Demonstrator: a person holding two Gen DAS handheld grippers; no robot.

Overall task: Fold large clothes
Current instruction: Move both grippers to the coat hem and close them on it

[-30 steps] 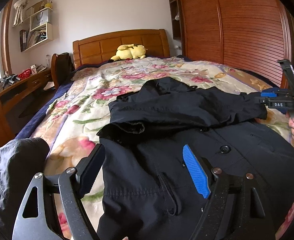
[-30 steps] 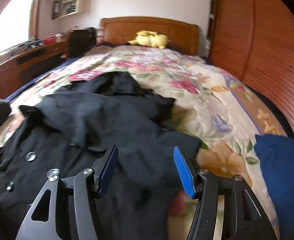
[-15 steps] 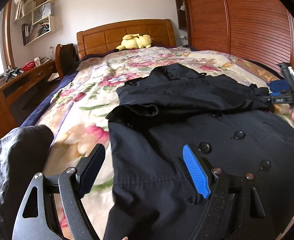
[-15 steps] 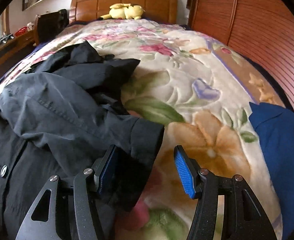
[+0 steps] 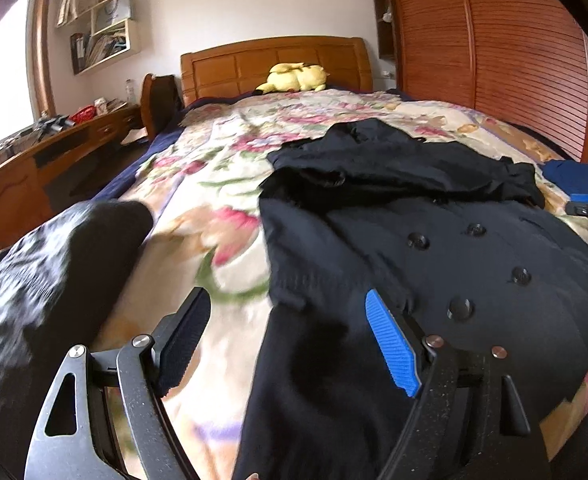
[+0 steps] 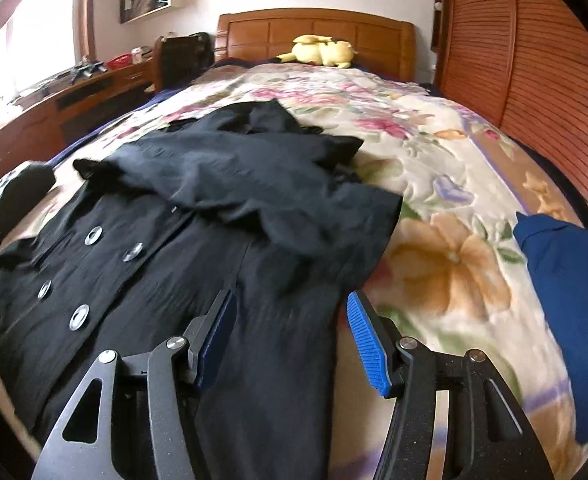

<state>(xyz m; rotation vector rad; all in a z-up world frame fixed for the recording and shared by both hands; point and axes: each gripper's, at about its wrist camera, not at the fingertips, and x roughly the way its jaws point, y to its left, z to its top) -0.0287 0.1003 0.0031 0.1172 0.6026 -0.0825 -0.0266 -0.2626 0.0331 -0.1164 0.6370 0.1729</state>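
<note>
Both grippers poised over the near hem of a black coat (image 5: pixel 434 248) laid front-up on the floral bedspread (image 5: pixel 213 184), sleeves crossed over its chest.

The left gripper (image 5: pixel 285 344) straddles the coat's left edge and the right gripper (image 6: pixel 289 340) its right edge, fingers released, nothing pinched. To fold well, each should take a hem corner together, lift evenly, and carry it toward the collar. No brand, label or legible writing shows on the coat.
</note>
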